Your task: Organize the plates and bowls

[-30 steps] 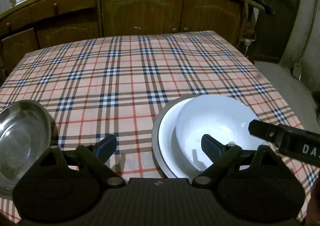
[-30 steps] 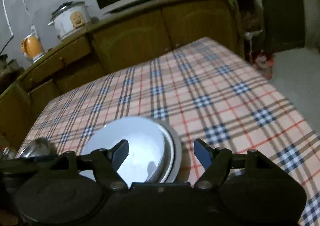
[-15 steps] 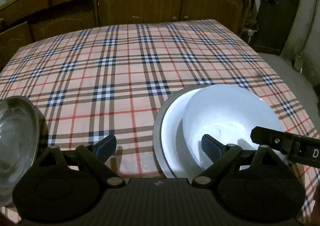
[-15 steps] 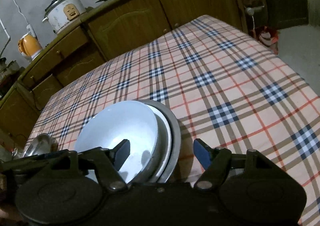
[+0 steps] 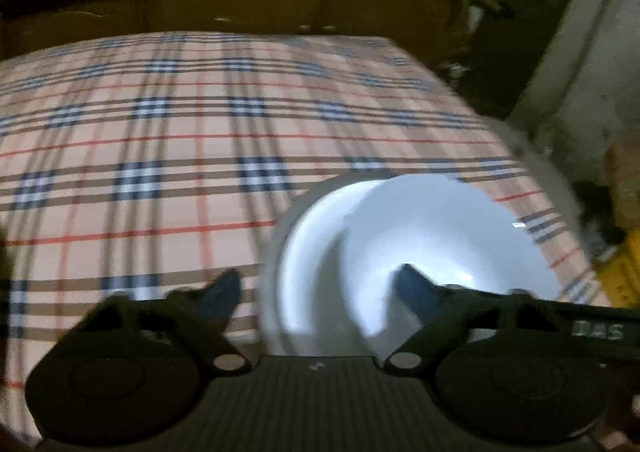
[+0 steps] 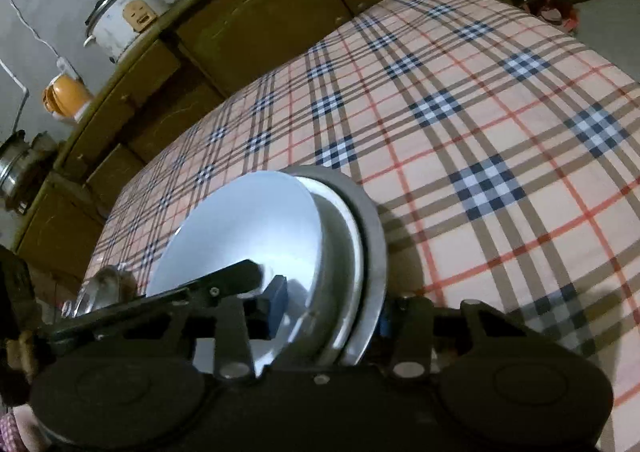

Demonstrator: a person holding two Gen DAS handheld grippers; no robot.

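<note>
Right wrist view — right tongs (image 6: pixel 332 312) clamped across plate stack (image 6: pixel 360 252) rim; left tongs (image 5: pixel 316 292) wide, empty.

White bowl (image 6: pixel 240 236) nested in white plate (image 6: pixel 352 228), atop grey plate (image 6: pixel 374 211), tilted

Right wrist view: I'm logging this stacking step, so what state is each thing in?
White ceramic bowl: nested in the stack, tilted.
White plate: under the bowl.
Grey metal plate: bottom of the stack, rim gripped.
Right hand-held gripper: shut on the stack's rim.
Left hand-held gripper: open, one finger over the bowl.
Steel bowl: apart, at left.
</note>
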